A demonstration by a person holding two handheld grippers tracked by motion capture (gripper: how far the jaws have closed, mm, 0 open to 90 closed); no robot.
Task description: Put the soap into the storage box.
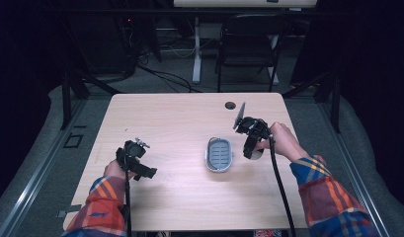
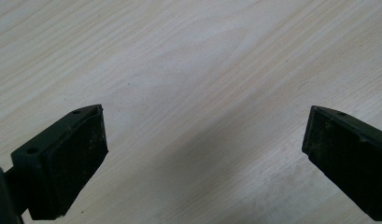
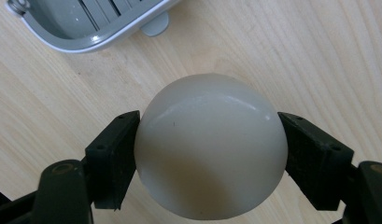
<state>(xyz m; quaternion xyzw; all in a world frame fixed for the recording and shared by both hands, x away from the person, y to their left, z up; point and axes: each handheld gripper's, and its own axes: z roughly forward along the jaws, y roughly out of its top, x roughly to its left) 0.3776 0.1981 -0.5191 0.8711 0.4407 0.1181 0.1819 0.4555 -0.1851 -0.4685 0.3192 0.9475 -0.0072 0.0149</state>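
A smooth, rounded white soap bar (image 3: 212,144) sits between the jaws of my right gripper (image 3: 209,154), whose pads press on both of its sides. In the high view that right gripper (image 1: 252,151) hangs just right of a grey soap dish (image 1: 219,154) with a slotted white insert, near the table's middle. The dish's rim (image 3: 100,39) lies close beyond the soap in the right gripper view. My left gripper (image 1: 145,172) rests at the front left of the table. Its jaws stand wide apart over bare wood (image 2: 198,93), and nothing is between them.
The light wooden table (image 1: 180,118) has a round cable hole (image 1: 230,105) near its far edge. A black chair (image 1: 249,44) and a white desk leg (image 1: 196,49) stand on the floor behind the table. Cables trail from both grippers toward the front edge.
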